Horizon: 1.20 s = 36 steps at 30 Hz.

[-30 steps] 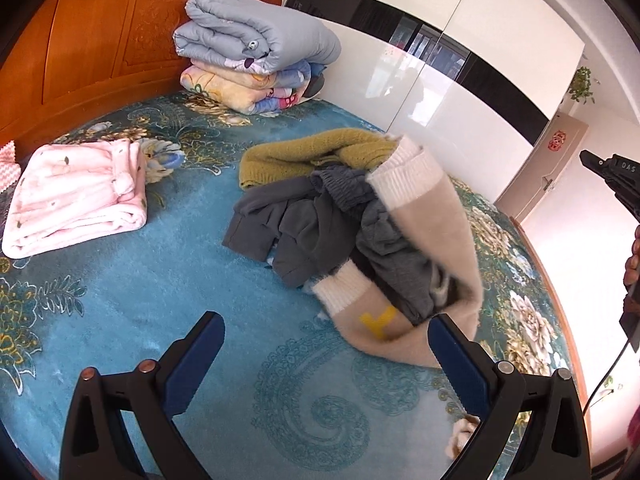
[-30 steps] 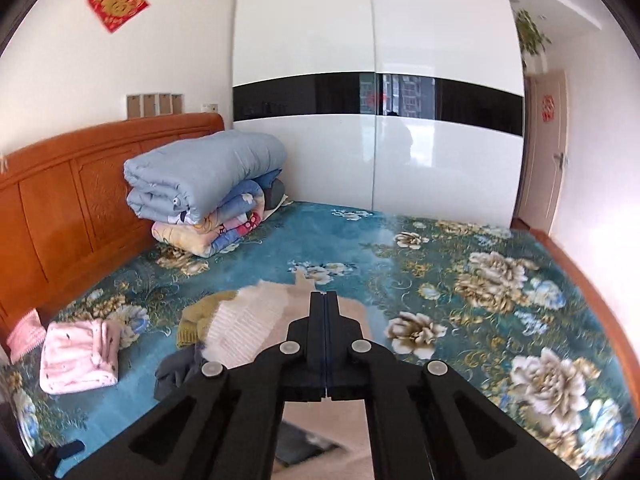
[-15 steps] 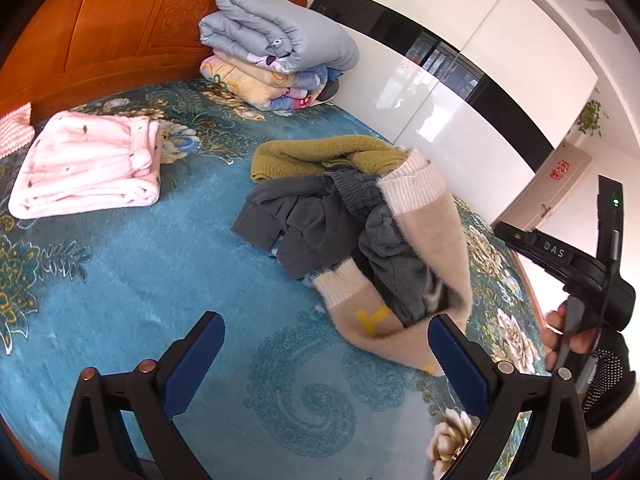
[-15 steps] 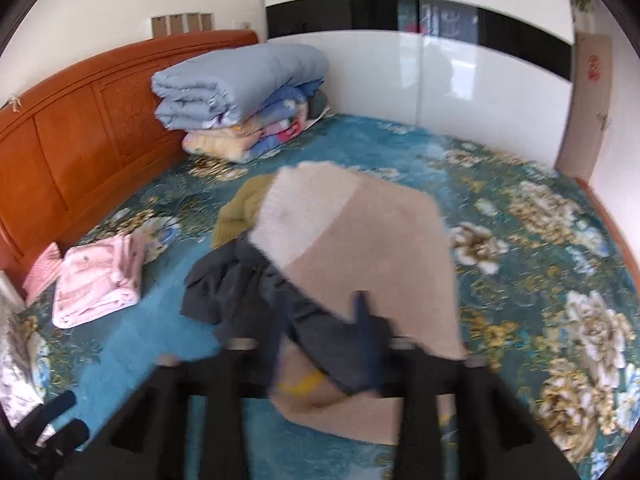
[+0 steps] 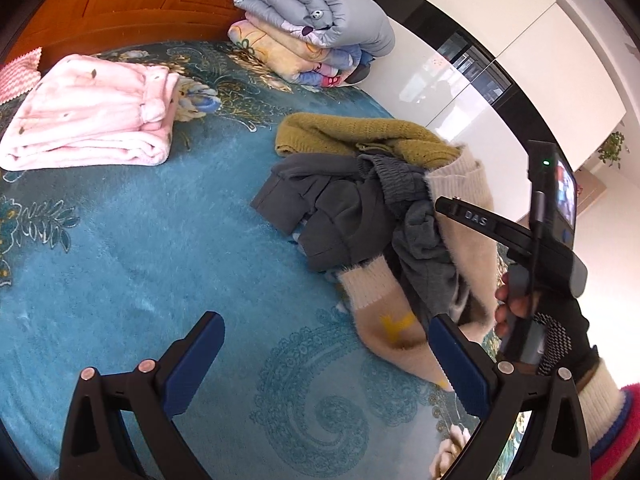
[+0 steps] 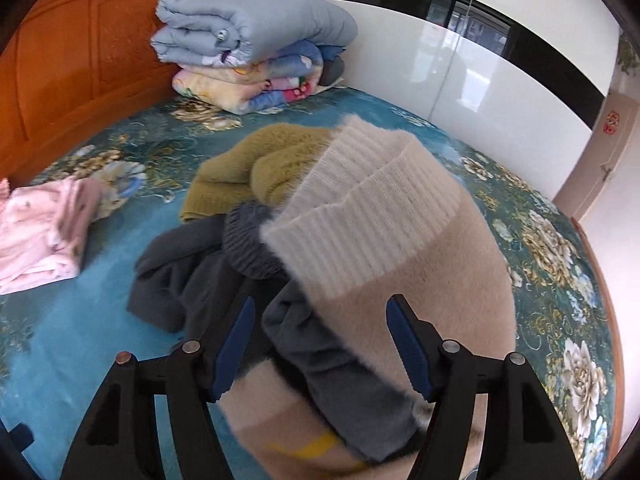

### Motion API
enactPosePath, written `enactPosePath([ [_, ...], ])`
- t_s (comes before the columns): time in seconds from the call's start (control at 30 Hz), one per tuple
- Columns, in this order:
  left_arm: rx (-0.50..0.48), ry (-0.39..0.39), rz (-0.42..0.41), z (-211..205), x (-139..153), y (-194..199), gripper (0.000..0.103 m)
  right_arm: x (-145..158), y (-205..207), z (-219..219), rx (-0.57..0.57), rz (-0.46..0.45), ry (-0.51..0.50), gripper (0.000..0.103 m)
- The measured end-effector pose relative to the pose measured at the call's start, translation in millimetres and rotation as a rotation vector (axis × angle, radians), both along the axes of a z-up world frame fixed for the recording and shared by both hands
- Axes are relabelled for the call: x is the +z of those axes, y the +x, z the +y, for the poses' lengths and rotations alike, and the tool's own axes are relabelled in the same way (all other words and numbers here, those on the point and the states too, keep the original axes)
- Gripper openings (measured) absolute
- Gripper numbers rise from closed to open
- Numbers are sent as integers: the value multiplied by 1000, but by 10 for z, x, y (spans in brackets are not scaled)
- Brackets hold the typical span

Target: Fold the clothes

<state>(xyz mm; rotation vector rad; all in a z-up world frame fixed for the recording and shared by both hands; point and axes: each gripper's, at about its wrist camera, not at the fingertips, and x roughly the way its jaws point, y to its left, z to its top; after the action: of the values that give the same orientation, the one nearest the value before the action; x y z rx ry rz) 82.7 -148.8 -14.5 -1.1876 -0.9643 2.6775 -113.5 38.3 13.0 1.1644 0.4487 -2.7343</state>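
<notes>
A heap of clothes lies on the blue floral bed [image 5: 120, 248]: a beige sweater [image 5: 464, 216] [image 6: 420, 264] with white ribbed cuffs and a yellow mark, dark grey garments [image 5: 344, 216] [image 6: 192, 280], and an olive knit [image 5: 360, 136] [image 6: 256, 168]. My left gripper [image 5: 326, 344] is open and empty, above the bed in front of the heap. My right gripper [image 6: 320, 340] is open, its jaws on either side of the grey cloth and beige sweater; it also shows in the left wrist view [image 5: 512, 236], held in a gloved hand.
A folded pink garment [image 5: 92, 120] [image 6: 44, 228] lies at the left. Stacked quilts [image 5: 316, 20] [image 6: 248, 40] rest against the wooden headboard [image 6: 72, 60]. A white and black wardrobe [image 6: 480, 60] stands behind the bed.
My right gripper went from shut to open and came down over the beige sweater. My left gripper drifted closer to the heap, staying open.
</notes>
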Motion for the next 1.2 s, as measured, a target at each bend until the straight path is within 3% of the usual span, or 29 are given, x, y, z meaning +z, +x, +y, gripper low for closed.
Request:
enactPosePath([
  [0.2,6,24,-25,-67,-115,-83,103,-192,-272,-106,-50,-3,93,64],
  [0.27,12,31,-34,-93,-149,-90,103,-210,-309,-93,-76,-1,112,49],
  [0.33,24,37,-38,-124,-162,-83,103,-172,-312,-32,-98,4,98,39],
  [0.37,28,39,-37,-138,-163,-77,103,-136,-297,17,-110,7,84,26],
  [0.47,37,35,-30,-157,-153,-50,103,-20,-271,192,-139,1,19,13],
  [0.9,15,-36,9,-52,76,92,103,799,220,902,-188,191,13,8],
  [1.07,8,-56,19,-9,163,168,103,961,330,1375,-271,210,7,8],
  [1.2,-7,-73,22,46,219,208,103,1014,501,1856,-366,198,-62,8],
])
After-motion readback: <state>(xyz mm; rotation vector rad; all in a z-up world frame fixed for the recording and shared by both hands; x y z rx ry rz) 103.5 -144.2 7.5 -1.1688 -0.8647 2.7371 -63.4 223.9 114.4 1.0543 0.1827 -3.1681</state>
